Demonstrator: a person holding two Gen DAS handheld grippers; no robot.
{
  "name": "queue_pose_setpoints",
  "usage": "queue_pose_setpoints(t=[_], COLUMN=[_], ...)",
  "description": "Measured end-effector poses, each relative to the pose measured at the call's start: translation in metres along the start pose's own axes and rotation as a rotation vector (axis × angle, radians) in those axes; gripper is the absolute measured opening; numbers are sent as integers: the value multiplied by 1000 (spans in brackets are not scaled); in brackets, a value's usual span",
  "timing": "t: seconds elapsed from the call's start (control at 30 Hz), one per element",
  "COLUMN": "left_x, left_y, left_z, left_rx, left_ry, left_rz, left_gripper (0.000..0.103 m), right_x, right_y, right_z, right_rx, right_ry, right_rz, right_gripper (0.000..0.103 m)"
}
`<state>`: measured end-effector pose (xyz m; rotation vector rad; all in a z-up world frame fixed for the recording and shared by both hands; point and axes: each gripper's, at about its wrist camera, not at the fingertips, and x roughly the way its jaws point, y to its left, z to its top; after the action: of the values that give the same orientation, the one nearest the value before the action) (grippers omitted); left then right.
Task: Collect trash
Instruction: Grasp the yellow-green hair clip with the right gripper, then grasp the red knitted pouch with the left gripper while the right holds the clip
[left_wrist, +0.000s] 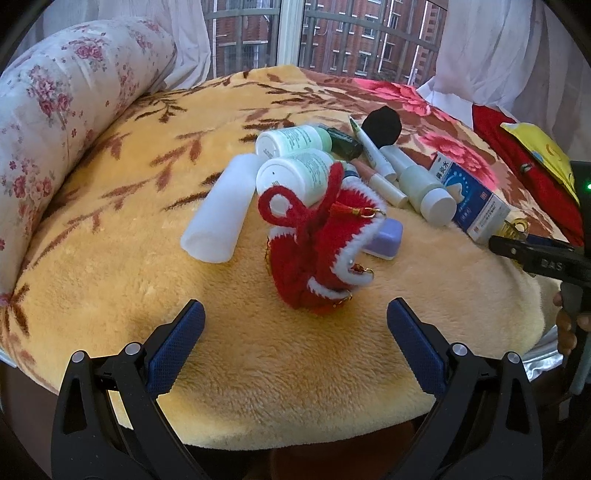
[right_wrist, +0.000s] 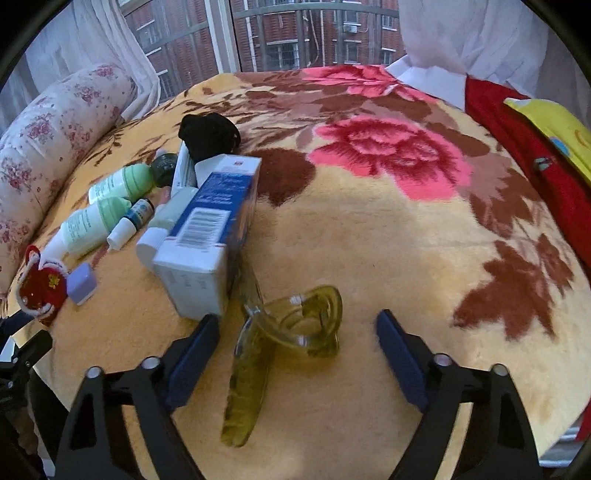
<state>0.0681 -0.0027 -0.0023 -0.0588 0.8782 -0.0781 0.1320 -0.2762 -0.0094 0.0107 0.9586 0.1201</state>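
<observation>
A heap of small things lies on the plush yellow blanket (left_wrist: 332, 369). My left gripper (left_wrist: 295, 305) stands open just short of a red knitted pouch (left_wrist: 321, 251), nothing between its fingers. Behind the pouch lie a white cylinder (left_wrist: 221, 206), two green-capped white bottles (left_wrist: 295, 142), a pen (left_wrist: 369, 147) and a blue-and-white box (left_wrist: 469, 195). My right gripper (right_wrist: 297, 319) is open, its blue pads on either side of a coiled yellow-green translucent tube (right_wrist: 299, 325) without touching it. The box (right_wrist: 210, 229) stands just left of that tube.
A floral bolster (left_wrist: 55, 99) runs along the left. A black ball (right_wrist: 208, 133) and a lilac case (right_wrist: 83, 282) lie in the heap. Red cloth (right_wrist: 535, 147) with a yellow item (right_wrist: 557, 125) lies at the right. The blanket's front edge is just below both grippers.
</observation>
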Motion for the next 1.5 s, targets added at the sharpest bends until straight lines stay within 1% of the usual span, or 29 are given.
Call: queue_pose_setpoints(t=[0.03, 0.07, 0.1, 0.3, 0.33, 0.37, 0.4, 0.53, 0.7, 0.77, 0.9, 0.97, 1.07, 1.17, 1.23, 1.27, 1.33, 1.43, 1.5], left_x=[-1, -1, -2, -6, -7, -8, -9, -15, -18, -14, -10, -7, 5, 25, 36, 41, 43, 42, 41], left_y=[0, 0, 1, 5, 5, 5, 5, 6, 10, 10, 1, -6, -19, -25, -21, -17, -11, -10, -9], left_z=[-1, -1, -2, -5, -5, -6, -7, -9, -9, -4, 10, 17, 25, 28, 25, 23, 19, 19, 20], left_rx=[1, 2, 2, -2, -1, 1, 1, 0, 11, 13, 9, 16, 36, 48, 43, 36, 33, 66, 75], left_ry=[-1, -1, 0, 0, -2, -3, -3, -10, -47, -57, -80, -87, -76, -34, -12, -10, -36, -57, -63], left_rz=[2, 3, 5, 17, 21, 24, 27, 35, 39, 25, -21, -30, -26, -21, -7, -19, -41, -56, -92], left_gripper=[96, 96, 96, 96, 96, 96, 96, 96, 96, 96, 96, 96, 96, 96, 94, 93, 90, 80, 57], right_x=[2, 4, 6, 9, 8, 7, 5, 0, -15, -20, -22, -21, -20, -18, -19, -19, -18, -17, -18], right_y=[0, 0, 0, 4, 4, 4, 5, 4, -6, -7, -4, -4, -8, -10, -10, -11, -11, -12, -12], right_z=[1, 2, 2, 1, 0, 0, 0, -3, -15, -20, -25, -26, -27, -26, -27, -27, -27, -27, -27], right_rx=[-9, -16, -19, -39, -36, -34, -28, 0, 65, 85, 78, 84, 109, 125, 123, 124, 126, 127, 128], right_ry=[-6, -5, 0, -19, -30, -39, -51, -80, -136, -159, -175, -178, -176, -173, -174, -173, -174, -175, -176], right_rz=[9, 16, 16, -1, -3, -2, 3, -2, 54, 65, 57, 63, 83, 97, 98, 99, 103, 102, 100], right_gripper=[79, 72, 70, 67, 59, 45, 44, 43, 43, 43, 43, 43, 44, 44, 44, 44, 44, 44, 44])
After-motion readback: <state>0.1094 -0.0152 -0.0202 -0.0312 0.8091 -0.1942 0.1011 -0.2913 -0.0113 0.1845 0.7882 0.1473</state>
